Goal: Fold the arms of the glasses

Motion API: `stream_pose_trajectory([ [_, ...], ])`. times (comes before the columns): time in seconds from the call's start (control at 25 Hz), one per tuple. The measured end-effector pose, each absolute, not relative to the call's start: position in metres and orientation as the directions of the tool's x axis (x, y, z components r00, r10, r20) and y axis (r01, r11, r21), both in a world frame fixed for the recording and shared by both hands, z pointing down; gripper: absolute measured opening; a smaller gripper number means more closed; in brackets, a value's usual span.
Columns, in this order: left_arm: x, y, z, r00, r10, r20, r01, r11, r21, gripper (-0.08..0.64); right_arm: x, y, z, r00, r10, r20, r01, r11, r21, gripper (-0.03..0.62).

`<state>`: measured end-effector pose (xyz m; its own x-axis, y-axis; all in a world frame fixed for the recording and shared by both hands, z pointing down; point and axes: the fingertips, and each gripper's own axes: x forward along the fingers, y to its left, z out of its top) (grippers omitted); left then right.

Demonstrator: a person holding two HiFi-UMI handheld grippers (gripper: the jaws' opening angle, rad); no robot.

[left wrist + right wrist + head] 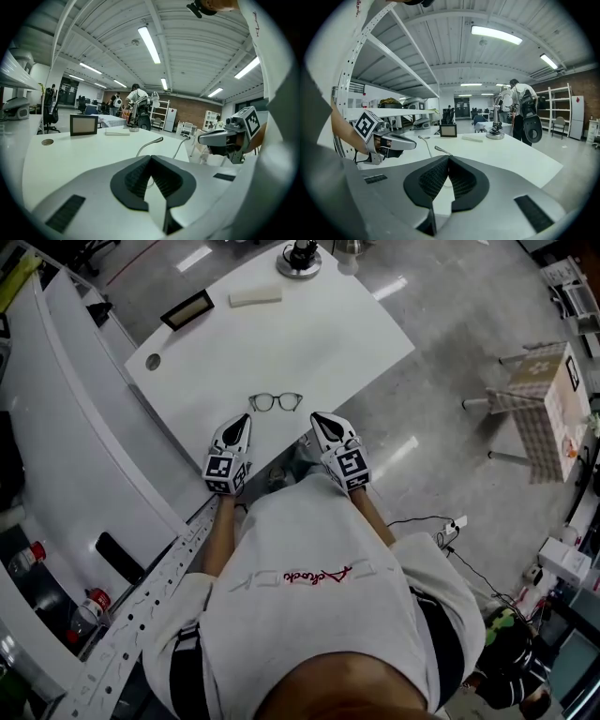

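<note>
The thin dark-rimmed glasses (276,401) lie near the close edge of the white surface (281,343), with their arms open and pointing at the person. The left claw (244,420) and right claw (319,418) are both clenched tight and hold nothing, and they sit just short of the glasses. A shut claw could bump the glasses and make them slide (they look very light). A hard push could bend a thin arm. The close edge is right there, so a pull back could drop them. Past the glasses the surface is bare. The small dark picture frame (187,309) and flat white block (255,296) sit well apart from them, by the far edge.
</note>
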<state>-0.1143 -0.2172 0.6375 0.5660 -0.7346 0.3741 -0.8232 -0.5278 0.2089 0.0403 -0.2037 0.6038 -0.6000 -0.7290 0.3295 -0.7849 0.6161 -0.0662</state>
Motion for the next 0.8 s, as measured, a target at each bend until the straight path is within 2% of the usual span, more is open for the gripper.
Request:
stream_pose_trajectory([
  [0.52,-0.125,-0.226,0.67,0.532,-0.72,0.445,-0.846,-0.469,0.253,0.026,0.04,-0.201,0.652,-0.617,-0.674,0.407,-0.775,0.61,-0.164,0.009],
  [0.64,-0.126,-0.232,0.677,0.521,-0.709,0.474,-0.849,-0.486,0.207,0.026,0.037,-0.204,0.662,-0.61,-0.648,0.456,-0.755,0.651,-0.085,0.008],
  [0.8,-0.125,-0.243,0.687,0.513,-0.669,0.538,-0.817,-0.573,0.066,0.026,0.034,-0.212,0.676,-0.598,-0.603,0.528,-0.688,0.724,0.048,0.008],
])
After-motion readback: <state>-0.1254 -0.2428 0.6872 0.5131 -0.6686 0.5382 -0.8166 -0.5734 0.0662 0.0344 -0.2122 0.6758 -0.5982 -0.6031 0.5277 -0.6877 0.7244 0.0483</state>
